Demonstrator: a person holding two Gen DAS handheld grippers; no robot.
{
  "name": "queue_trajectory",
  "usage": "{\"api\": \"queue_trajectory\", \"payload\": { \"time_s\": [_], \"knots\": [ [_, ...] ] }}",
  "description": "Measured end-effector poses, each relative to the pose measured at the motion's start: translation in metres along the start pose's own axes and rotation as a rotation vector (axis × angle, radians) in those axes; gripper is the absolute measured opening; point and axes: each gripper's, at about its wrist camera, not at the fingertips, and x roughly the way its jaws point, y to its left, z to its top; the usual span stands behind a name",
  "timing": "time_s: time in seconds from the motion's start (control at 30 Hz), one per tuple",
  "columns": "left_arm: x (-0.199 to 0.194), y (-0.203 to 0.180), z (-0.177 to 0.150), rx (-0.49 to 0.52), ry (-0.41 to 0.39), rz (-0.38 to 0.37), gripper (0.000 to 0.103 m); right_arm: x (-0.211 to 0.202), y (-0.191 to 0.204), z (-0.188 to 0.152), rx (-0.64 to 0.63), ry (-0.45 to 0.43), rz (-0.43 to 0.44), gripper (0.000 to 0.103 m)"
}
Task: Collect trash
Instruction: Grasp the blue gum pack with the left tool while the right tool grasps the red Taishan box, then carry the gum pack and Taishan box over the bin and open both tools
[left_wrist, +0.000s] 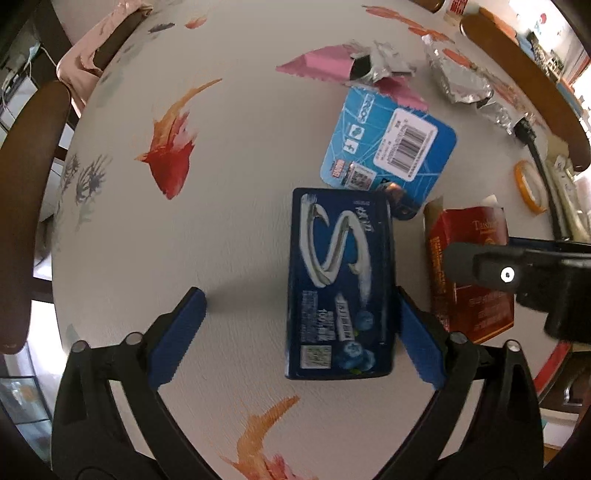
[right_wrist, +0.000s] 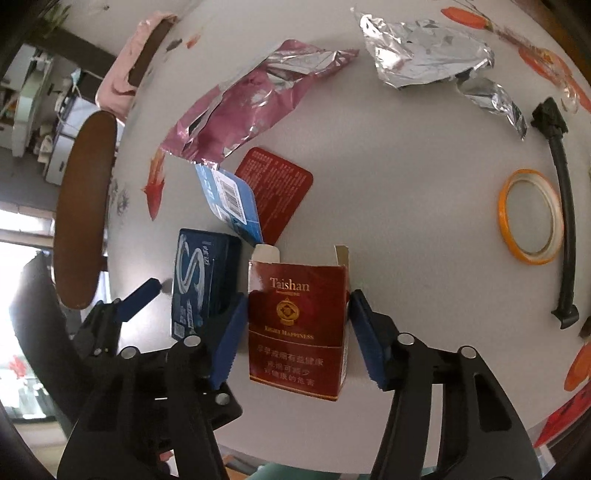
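The left gripper (left_wrist: 299, 332) points down at a white table (left_wrist: 229, 229) with painted fish. Its jaws stand wide apart around a dark blue gum box (left_wrist: 338, 284) lying flat. The right pad is at the box's long edge, perhaps just touching, while the left pad is well clear, with bare tabletop between it and the box.

The right gripper (right_wrist: 297, 332) straddles a red cigarette pack (right_wrist: 299, 328) with its top flaps open. Its jaws are partly open; both pads sit just beside the pack's side edges, though whether they press on it cannot be told.

The two boxes lie side by side, with the grippers close together between them. Beyond them are a blue card (left_wrist: 388, 147), a red card (right_wrist: 275, 192), a pink wrapper (right_wrist: 247, 107) and crumpled foil (right_wrist: 421, 51). To the right lie a roll of orange tape (right_wrist: 532, 218) and a black cable (right_wrist: 563, 221), with open tabletop around them.
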Motion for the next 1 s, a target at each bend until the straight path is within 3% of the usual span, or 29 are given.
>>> {"api": "queue_trajectory", "payload": {
  "time_s": [0.1, 0.13, 0.17, 0.37, 0.6, 0.87, 1.0],
  "knots": [
    [-0.004, -0.005, 0.002, 0.014, -0.022, -0.001, 0.069, -0.011, -0.007, 0.000, 0.006, -0.016, 0.021, 0.056],
    [-0.006, -0.006, 0.003, 0.016, -0.025, -0.001, 0.056, -0.016, -0.011, 0.001, 0.012, -0.024, 0.030, 0.056],
    [-0.007, -0.008, 0.005, 0.017, -0.019, -0.004, 0.050, -0.019, -0.012, 0.001, 0.012, -0.029, 0.032, 0.056],
    [-0.012, 0.001, -0.005, -0.012, -0.024, -0.018, 0.050, -0.037, -0.019, 0.002, 0.008, -0.057, 0.054, 0.056],
    [-0.041, 0.025, -0.024, -0.124, -0.074, -0.035, 0.050, -0.050, -0.005, -0.002, -0.049, -0.060, 0.102, 0.056],
    [-0.095, 0.086, -0.070, -0.280, -0.137, 0.075, 0.050, -0.046, 0.062, -0.005, -0.208, -0.022, 0.195, 0.056],
    [-0.121, 0.124, -0.109, -0.392, -0.161, 0.118, 0.050, -0.029, 0.120, -0.019, -0.331, 0.042, 0.242, 0.056]
  ]
}}
